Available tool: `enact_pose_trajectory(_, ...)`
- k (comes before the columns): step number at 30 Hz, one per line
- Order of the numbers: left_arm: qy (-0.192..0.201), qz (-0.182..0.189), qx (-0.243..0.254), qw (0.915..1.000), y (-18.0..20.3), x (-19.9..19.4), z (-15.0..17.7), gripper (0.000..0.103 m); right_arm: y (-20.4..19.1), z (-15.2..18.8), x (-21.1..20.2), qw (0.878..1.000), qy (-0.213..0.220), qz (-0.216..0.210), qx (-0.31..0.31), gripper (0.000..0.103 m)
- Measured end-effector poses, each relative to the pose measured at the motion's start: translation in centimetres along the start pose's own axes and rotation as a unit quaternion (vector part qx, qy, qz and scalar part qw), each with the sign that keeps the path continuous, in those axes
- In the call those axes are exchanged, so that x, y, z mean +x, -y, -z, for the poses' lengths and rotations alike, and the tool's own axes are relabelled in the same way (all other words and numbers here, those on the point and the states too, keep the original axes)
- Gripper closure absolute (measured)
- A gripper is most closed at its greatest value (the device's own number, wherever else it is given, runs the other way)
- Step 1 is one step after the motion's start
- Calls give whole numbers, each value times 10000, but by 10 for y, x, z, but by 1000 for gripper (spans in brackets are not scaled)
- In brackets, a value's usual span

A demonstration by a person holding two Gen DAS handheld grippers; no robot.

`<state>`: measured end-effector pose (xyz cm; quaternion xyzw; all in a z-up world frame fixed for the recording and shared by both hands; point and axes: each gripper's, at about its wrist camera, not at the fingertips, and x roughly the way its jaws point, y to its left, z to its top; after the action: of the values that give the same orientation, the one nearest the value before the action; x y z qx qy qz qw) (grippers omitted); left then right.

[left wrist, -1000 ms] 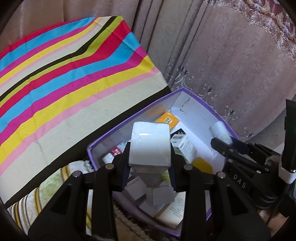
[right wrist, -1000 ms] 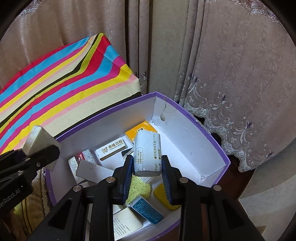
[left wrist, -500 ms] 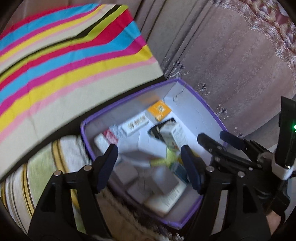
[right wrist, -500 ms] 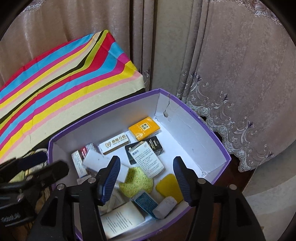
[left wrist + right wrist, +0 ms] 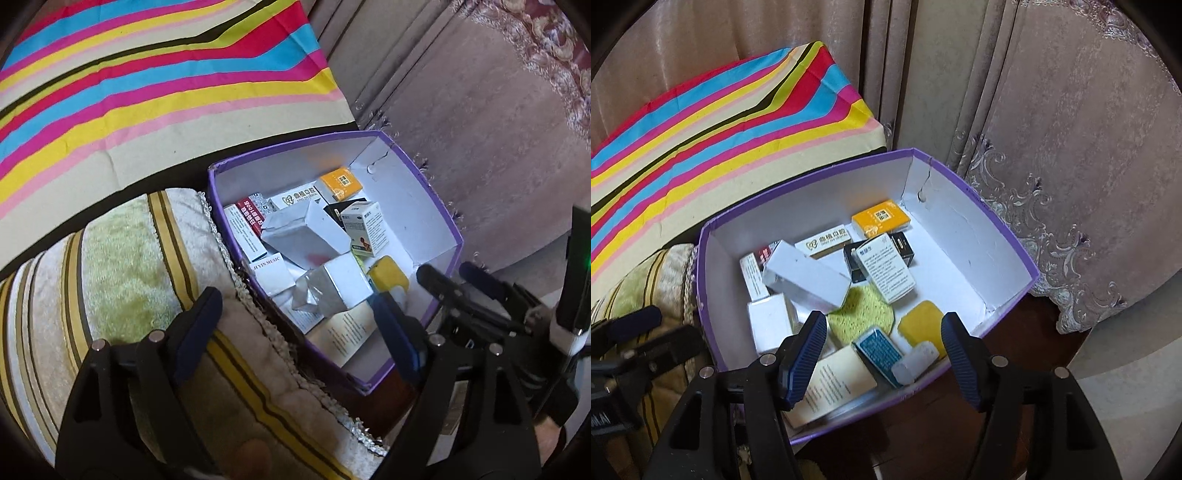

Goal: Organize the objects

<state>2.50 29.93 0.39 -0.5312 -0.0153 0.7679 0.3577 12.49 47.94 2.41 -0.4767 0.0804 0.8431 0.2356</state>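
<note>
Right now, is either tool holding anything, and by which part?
Nothing is held. The left tool and right tool are both open and empty, jaws having just opened, above the purple box of small cartons.

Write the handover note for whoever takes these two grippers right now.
Left gripper: open, nothing between its jaws, which have just been opening; it sits over the striped cushion and the near edge of the purple box.
Right gripper: open and empty, jaws also just opening, above the box's near end.
Things: the long white carton lies tilted on the pile in the box; the small text-covered carton rests by the orange box.
Done: both cartons dropped in.
Left: nothing loose shows on the striped cloth; check outside these views.
</note>
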Motion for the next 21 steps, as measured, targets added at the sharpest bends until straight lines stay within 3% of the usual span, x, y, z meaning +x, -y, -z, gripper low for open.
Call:
enact_pose_trajectory(5,39,176,-212,9996,-6,1,-2,15,-4,0,2,9999,-60,14,-84,37)
enact_pose_trajectory(9,-50,124,-84,9999,0,6,0,10,-11,-2,2,9998,-64,44,-195,37)
enact_pose_trajectory(21,-55,147,-24,9999,-1,7,-2,9,-12,-2,-1,9996,-59,59,-268,37)
